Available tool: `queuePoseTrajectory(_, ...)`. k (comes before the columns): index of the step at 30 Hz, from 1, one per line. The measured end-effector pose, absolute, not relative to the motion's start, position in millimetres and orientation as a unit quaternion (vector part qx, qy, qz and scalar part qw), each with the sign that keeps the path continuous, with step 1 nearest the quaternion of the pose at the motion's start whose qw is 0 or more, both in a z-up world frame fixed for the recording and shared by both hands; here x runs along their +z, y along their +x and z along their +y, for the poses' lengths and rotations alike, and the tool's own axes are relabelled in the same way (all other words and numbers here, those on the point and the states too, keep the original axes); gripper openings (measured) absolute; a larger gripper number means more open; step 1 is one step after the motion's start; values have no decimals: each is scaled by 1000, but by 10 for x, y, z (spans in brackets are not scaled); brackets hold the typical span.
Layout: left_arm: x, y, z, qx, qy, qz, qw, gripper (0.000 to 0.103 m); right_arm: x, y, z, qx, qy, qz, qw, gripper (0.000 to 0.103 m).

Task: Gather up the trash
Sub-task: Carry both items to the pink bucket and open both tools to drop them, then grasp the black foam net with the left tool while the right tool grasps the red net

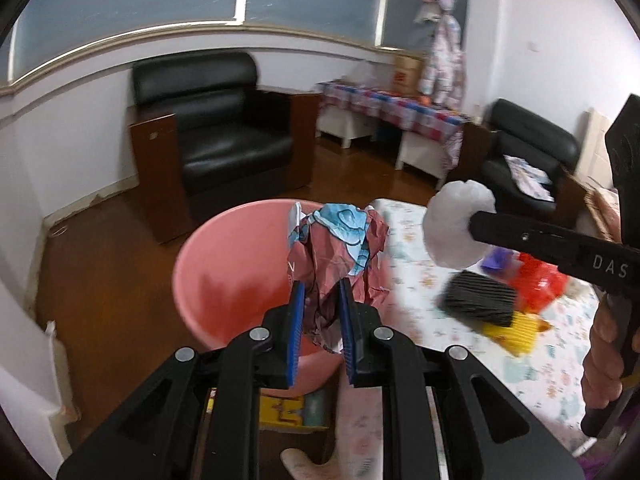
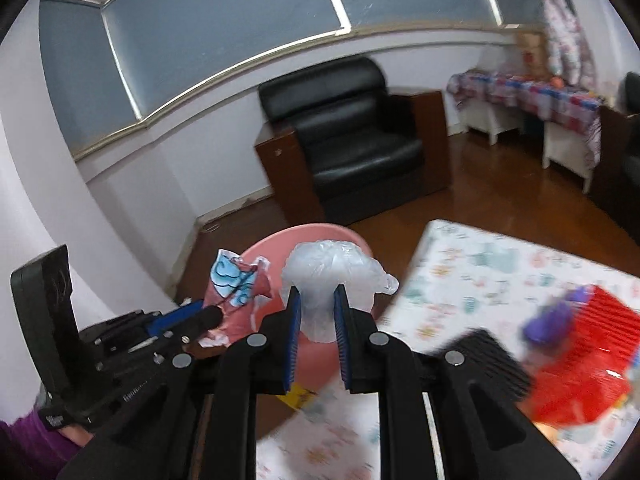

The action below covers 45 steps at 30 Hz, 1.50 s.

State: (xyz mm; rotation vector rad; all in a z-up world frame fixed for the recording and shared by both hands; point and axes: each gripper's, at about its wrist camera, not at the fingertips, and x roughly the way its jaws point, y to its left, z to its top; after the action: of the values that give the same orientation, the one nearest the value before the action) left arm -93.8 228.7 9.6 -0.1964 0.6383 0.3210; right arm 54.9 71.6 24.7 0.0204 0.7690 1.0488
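With both grippers already loaded, the step in hand looks like the carry to the bin — the drop has not been made. The left gripper (image 1: 320, 296) is clamped on a crumpled wrapper (image 1: 340, 252), red-brown with blue print, held just above the near rim of the pink bucket (image 1: 224, 264). The right gripper (image 2: 317, 308) pinches a wad of clear plastic bag (image 2: 332, 276), which the right wrist view shows in front of the bucket's far rim and beside the table (image 2: 480, 264).

The next move, I judge, calls for bringing each piece squarely over the bucket's mouth and then letting the jaws part — the light plastic may cling to the pads.

Counted: two grippers, two pieces of trash in hand, one bucket. On the table lie one black brush-like block (image 1: 476, 296), a red plastic thing (image 1: 540, 276), a yellow piece and something purple, all blurred.
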Motion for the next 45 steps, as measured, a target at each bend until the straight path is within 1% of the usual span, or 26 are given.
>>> queuePoseTrajectory(6, -6, -896, 2469, 188, -105, 333, 918, 17, 23, 637, 1121, 501, 20, 399, 768, 16)
queuePoseTrajectory(7, -23, -893, 2467, 190, -106, 336, 917, 20, -35, 684, 1160, 500, 19, 404, 766, 16)
queuePoseTrajectory(8, -40, -891, 2492, 193, -110, 338, 915, 21, -69, 690, 1205, 500, 17, 407, 764, 17)
queuePoseTrajectory(9, -49, -888, 2497, 195, -112, 340, 913, 21, -105, 709, 1226, 500, 15, 409, 763, 19)
queuePoseTrajectory(11, -69, -876, 2539, 198, -119, 343, 910, 22, -151, 729, 1255, 498, 11, 411, 764, 28)
queuePoseTrajectory(13, -87, -861, 2579, 199, -126, 345, 909, 23, -164, 749, 1243, 496, 14, 409, 765, 40)
queuePoseTrajectory(15, -100, -843, 2599, 201, -129, 347, 907, 24, -184, 769, 1230, 497, 17, 409, 765, 44)
queuePoseTrajectory(25, -26, -824, 2479, 175, -125, 336, 917, 24, -104, 694, 954, 488, 13, 389, 781, 46)
queuePoseTrajectory(28, 8, -791, 2377, 158, -125, 332, 922, 24, -54, 654, 777, 477, 11, 379, 793, 50)
queuePoseTrajectory(31, 63, -763, 2233, 138, -120, 325, 928, 24, -20, 629, 602, 465, 9, 371, 803, 51)
queuePoseTrajectory(35, 120, -730, 1986, 110, -100, 308, 940, 24, 9, 578, 273, 441, 9, 360, 822, 51)
queuePoseTrajectory(42, 124, -571, 1639, 87, -79, 312, 943, 24, 4, 504, -450, 387, 20, 345, 855, 53)
queuePoseTrajectory(45, 103, -525, 1507, 69, -74, 311, 945, 24, -50, 509, -782, 355, 27, 343, 869, 56)
